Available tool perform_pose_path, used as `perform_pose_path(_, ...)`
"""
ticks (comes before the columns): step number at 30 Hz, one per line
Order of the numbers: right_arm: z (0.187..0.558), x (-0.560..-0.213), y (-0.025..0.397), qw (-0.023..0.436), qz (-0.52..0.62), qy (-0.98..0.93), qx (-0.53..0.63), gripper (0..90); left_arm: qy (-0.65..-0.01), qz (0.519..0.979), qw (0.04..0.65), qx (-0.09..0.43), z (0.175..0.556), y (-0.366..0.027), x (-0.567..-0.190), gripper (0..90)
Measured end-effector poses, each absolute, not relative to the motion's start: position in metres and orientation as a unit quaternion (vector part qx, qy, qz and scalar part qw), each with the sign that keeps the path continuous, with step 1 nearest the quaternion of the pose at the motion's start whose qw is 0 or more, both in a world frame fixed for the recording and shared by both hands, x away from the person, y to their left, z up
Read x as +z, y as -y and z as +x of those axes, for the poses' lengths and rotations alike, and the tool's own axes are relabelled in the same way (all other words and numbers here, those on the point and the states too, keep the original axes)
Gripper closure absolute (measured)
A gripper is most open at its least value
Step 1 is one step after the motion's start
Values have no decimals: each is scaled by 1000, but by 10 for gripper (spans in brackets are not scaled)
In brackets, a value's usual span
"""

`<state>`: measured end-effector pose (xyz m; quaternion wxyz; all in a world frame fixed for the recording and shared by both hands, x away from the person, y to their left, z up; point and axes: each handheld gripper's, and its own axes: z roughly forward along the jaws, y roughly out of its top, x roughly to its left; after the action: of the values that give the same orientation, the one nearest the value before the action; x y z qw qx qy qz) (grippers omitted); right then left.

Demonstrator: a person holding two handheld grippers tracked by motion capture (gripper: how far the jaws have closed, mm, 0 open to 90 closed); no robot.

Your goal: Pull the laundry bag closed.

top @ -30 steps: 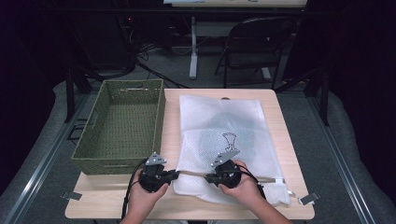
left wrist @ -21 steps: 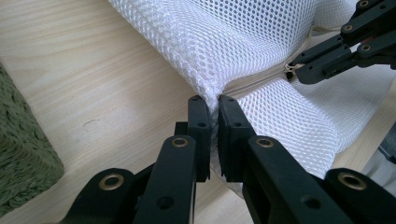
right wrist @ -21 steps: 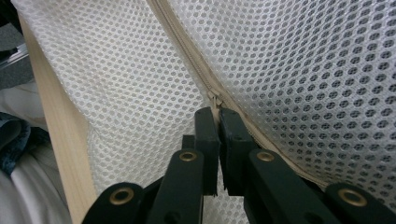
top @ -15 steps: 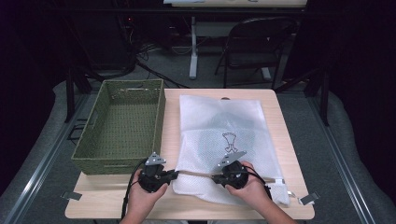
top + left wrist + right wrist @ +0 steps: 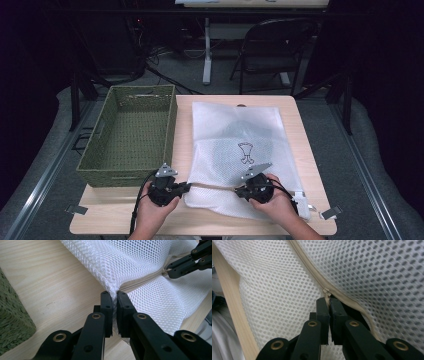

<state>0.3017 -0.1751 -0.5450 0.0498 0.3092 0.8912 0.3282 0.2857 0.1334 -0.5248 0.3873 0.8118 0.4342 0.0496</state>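
Observation:
A white mesh bag (image 5: pixel 235 145) with a small printed figure lies flat on the wooden table (image 5: pixel 305 150). Its beige zipper (image 5: pixel 312 270) runs along the near edge. My left gripper (image 5: pixel 187 187) is at the bag's near left corner, shut on the bunched mesh (image 5: pixel 130 262) with the fabric pinched between the jaws (image 5: pixel 113 296). My right gripper (image 5: pixel 237 190) is farther right on the same edge, shut on the zipper pull (image 5: pixel 326 292), which sits at its tips (image 5: pixel 327 301). The left gripper view also catches the right gripper (image 5: pixel 172 270) at the zipper line.
A green woven basket (image 5: pixel 100 135) stands on the table's left half, close to my left hand, and its wall shows (image 5: pixel 12 315) beside the left gripper. Bare wood (image 5: pixel 50 285) lies between basket and bag. A folding chair (image 5: pixel 275 50) stands beyond the far edge.
My right gripper has shifted a little to the right along the bag's near edge. The left gripper has kept its place at the corner.

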Motion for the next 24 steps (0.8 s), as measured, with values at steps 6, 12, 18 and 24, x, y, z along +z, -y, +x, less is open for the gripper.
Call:
perform_pose_path(6,301,-546,187,54,317,-889,327,872,-434,813,385,50,286,-135,-525,854)
perform_pose_path(12,300,-547,195,58,326,-886,325,872,-438,811,385,50,286,-135,-526,853)
perform_pose_path(18,299,-548,203,59,335,-883,324,872,-438,811,384,49,286,-136,-527,853)
perform_pose_path(24,298,-548,208,66,339,-882,320,872,-438,811,384,48,286,-137,-527,853)
